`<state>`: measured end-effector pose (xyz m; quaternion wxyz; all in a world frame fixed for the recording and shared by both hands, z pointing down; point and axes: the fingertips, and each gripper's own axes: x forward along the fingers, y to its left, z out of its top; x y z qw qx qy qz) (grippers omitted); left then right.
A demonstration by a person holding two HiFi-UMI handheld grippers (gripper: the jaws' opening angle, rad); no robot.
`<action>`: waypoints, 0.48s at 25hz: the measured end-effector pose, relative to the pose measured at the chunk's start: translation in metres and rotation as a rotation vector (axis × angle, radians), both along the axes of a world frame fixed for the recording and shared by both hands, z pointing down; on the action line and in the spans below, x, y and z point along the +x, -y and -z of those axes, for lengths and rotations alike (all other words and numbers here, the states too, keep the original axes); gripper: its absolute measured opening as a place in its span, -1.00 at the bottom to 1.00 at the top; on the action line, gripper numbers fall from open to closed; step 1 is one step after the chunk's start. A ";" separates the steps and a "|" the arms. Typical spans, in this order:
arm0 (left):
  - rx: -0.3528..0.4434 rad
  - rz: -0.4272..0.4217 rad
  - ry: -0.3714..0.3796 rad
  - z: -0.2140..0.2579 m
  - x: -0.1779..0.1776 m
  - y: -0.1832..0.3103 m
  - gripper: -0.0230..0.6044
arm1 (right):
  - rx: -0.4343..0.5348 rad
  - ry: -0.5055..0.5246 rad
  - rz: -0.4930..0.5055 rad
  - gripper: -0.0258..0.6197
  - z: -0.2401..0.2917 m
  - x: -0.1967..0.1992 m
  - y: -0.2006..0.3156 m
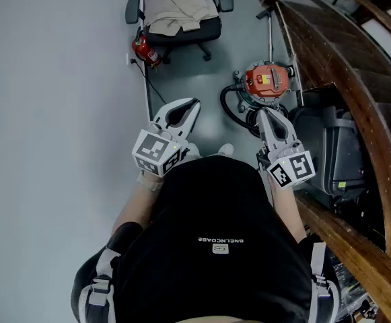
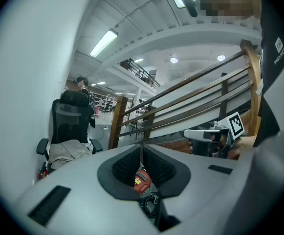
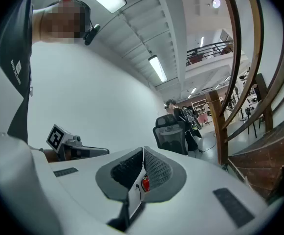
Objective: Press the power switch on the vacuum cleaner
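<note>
The vacuum cleaner (image 1: 266,80) is a small orange canister with a black hose (image 1: 235,110) coiled at its near side; it stands on the grey floor by the stair foot. My right gripper (image 1: 261,111) is shut and empty, its tip just short of the canister over the hose. My left gripper (image 1: 195,102) is also shut and empty, well left of the vacuum. In the left gripper view the shut gripper (image 2: 142,147) frames the orange canister (image 2: 142,179). The right gripper (image 3: 142,151) in its own view points toward the wall and chair.
An office chair (image 1: 180,11) draped with beige cloth stands at the far wall, with a red fire extinguisher (image 1: 144,48) beside it. A wooden stair railing (image 1: 357,99) runs along the right. A dark bin (image 1: 330,155) sits under the railing. A white wall (image 1: 54,113) fills the left.
</note>
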<state>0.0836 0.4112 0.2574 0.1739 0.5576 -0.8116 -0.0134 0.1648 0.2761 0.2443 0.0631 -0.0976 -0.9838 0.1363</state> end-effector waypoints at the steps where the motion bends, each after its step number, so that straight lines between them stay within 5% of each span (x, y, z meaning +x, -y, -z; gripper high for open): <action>1: 0.001 -0.005 -0.002 0.000 0.004 0.007 -0.83 | 0.000 0.000 0.004 -0.83 0.000 0.003 0.004; 12: -0.023 -0.045 -0.004 -0.002 0.027 0.064 -0.83 | -0.016 0.009 -0.002 -0.83 -0.004 0.026 0.050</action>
